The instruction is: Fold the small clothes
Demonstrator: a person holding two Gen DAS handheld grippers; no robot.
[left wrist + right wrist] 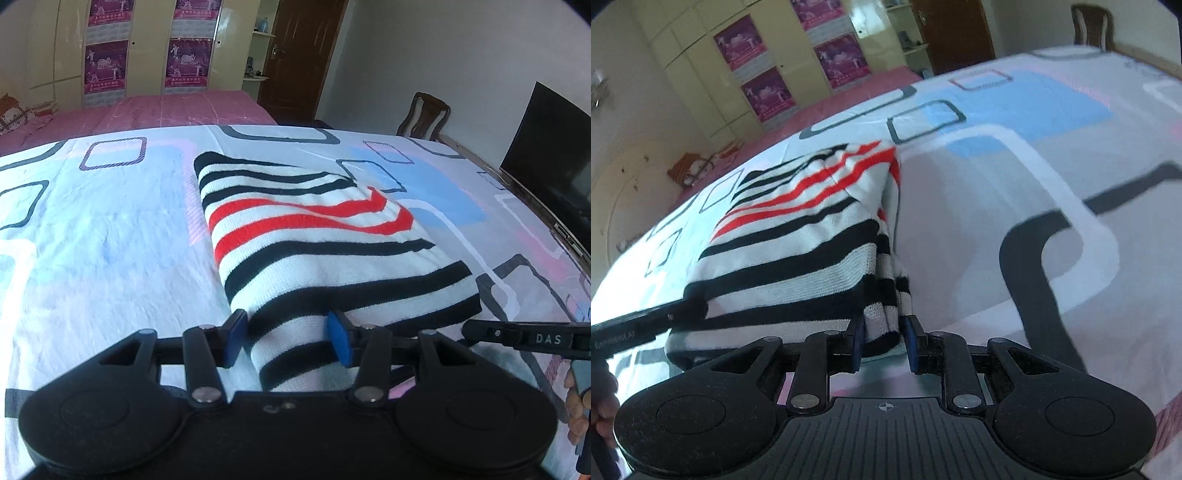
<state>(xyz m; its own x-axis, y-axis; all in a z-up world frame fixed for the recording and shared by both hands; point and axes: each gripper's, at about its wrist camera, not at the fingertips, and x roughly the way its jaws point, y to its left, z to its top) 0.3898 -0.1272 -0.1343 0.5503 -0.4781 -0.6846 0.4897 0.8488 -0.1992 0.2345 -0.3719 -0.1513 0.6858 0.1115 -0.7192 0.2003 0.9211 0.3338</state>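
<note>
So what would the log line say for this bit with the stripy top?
step: folding | left gripper: shut on striped top near edge | right gripper: shut on its stacked edge | surface: patterned sheet

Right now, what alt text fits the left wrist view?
The left gripper grips the near edge of a folded striped top on a patterned sheet. A TV stands right.
</note>
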